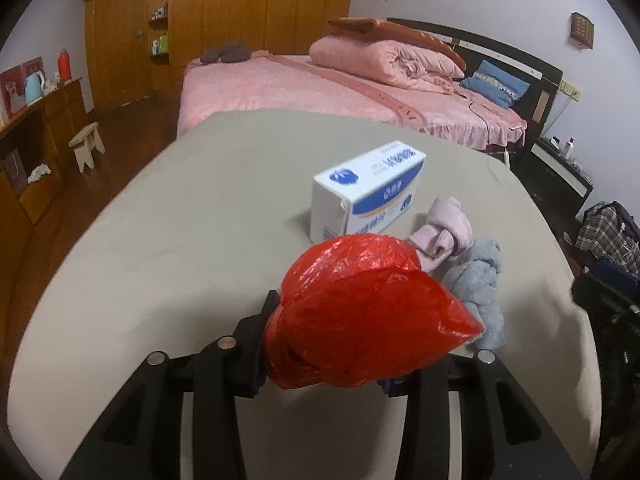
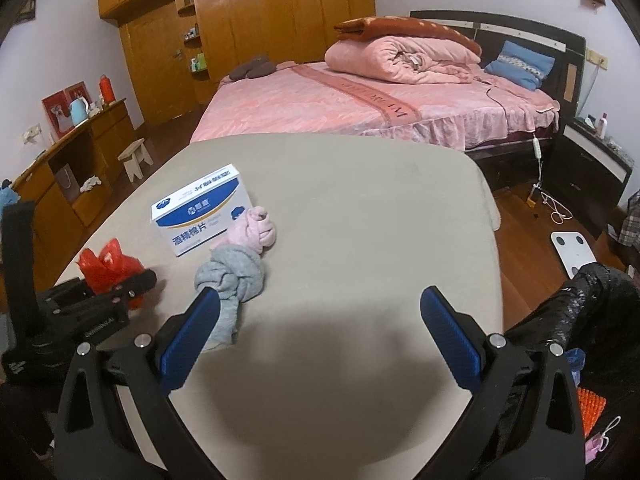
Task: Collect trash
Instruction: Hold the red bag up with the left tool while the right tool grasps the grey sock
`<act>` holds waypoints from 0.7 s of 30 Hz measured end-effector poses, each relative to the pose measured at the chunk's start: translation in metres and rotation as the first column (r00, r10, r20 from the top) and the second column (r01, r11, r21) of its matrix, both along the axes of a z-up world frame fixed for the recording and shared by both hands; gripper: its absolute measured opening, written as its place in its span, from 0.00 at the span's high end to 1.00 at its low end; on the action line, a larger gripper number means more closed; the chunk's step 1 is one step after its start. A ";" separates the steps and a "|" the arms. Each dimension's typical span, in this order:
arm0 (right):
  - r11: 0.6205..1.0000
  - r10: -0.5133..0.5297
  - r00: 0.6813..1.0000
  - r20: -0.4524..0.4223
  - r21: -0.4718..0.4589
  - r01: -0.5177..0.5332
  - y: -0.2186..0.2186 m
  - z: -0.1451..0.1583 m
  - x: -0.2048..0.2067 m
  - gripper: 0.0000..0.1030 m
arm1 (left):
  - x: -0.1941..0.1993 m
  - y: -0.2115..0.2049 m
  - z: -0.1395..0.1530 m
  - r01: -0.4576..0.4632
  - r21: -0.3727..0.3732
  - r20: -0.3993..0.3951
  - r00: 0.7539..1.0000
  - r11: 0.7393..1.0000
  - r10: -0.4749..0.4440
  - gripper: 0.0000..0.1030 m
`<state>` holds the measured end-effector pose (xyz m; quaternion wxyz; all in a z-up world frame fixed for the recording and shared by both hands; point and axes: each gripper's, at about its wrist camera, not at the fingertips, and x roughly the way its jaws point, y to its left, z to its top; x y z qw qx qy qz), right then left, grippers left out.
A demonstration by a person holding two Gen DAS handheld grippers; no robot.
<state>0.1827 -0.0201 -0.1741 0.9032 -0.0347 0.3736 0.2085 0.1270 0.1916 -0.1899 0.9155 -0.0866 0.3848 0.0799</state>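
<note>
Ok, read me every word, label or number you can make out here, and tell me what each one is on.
"酒精棉片": front of the white and blue box, right wrist view.
Smaller print on the box: too small to read.
Lettering on the pink bedspread's stripe: too blurred to read.
White lettering on the left gripper: too blurred to read.
</note>
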 end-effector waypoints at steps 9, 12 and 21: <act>0.999 0.034 0.999 -0.013 -0.008 -0.034 0.029 -0.011 0.003 0.05 | -0.010 0.022 0.003 -0.055 0.049 0.004 0.998 0.997 0.055 0.60; 0.999 0.035 0.999 -0.021 -0.008 -0.035 0.040 -0.015 0.006 0.05 | -0.013 0.029 0.002 -0.065 0.062 0.001 0.998 0.996 0.065 0.60; 0.999 0.027 0.998 -0.058 -0.025 -0.028 0.068 -0.031 0.017 0.05 | -0.012 0.043 0.000 -0.073 0.067 -0.003 0.997 0.995 0.074 0.60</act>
